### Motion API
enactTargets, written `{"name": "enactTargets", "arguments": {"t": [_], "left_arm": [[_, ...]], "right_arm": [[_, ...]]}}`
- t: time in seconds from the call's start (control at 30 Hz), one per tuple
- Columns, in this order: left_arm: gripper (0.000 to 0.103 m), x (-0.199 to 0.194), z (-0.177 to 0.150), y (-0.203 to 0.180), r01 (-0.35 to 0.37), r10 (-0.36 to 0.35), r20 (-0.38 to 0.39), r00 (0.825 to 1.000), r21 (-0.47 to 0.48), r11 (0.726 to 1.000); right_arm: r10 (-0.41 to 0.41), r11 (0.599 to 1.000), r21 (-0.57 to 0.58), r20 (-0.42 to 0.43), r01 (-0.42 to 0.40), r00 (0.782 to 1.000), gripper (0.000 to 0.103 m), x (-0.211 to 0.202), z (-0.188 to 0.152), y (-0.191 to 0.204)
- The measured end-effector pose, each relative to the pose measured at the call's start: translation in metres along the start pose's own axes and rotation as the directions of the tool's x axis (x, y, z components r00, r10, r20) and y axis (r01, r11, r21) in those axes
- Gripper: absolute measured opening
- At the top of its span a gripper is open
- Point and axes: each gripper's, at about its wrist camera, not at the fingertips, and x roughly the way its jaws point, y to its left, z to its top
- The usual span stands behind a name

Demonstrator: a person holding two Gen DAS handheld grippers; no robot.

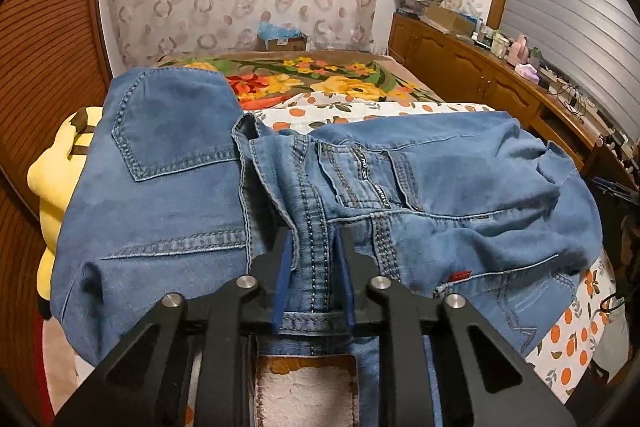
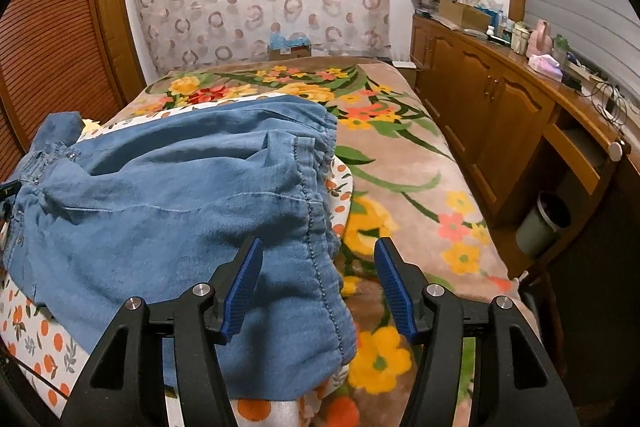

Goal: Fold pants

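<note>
Blue denim pants [image 1: 168, 187] lie spread on the bed, back pocket at the left, crumpled legs to the right. My left gripper [image 1: 313, 247] is shut on the pants' waistband seam, which runs between its blue pads. In the right wrist view the pants [image 2: 180, 203] lie folded over, hem edge at the right. My right gripper [image 2: 318, 251] is open, its left finger [image 2: 244, 283] over the denim near the stitched hem, its right finger [image 2: 394, 287] over the blanket.
The bed carries a floral blanket [image 2: 400, 163] and an orange-print sheet [image 1: 572, 343]. A yellow plush toy [image 1: 56, 183] lies at the left. A wooden cabinet [image 2: 500, 107] with clutter runs along the right. A louvred wardrobe [image 2: 52, 39] stands left. A cardboard box [image 2: 290, 49] sits beyond the bed.
</note>
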Motion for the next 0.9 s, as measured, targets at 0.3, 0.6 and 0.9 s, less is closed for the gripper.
{"name": "enactTargets", "arguments": {"t": [0.3, 0.6, 0.9], "left_arm": [[0.019, -0.015, 0.003, -0.009, -0.028, 0.027, 0.051, 0.998, 0.024, 0.999], [0.019, -0.009, 0.000, -0.010, -0.049, 0.048, 0.028, 0.998, 0.033, 0.998], [0.020, -0.001, -0.003, -0.011, -0.063, 0.063, 0.004, 0.998, 0.037, 0.997]], "right_arm": [[0.040, 0.999, 0.019, -0.019, -0.040, 0.999, 0.062, 0.014, 0.006, -0.009], [0.131, 0.991, 0.043, -0.052, -0.129, 0.990, 0.062, 0.049, 0.017, -0.014], [0.150, 0.987, 0.062, -0.059, -0.146, 0.987, 0.040, 0.063, 0.019, -0.017]]}}
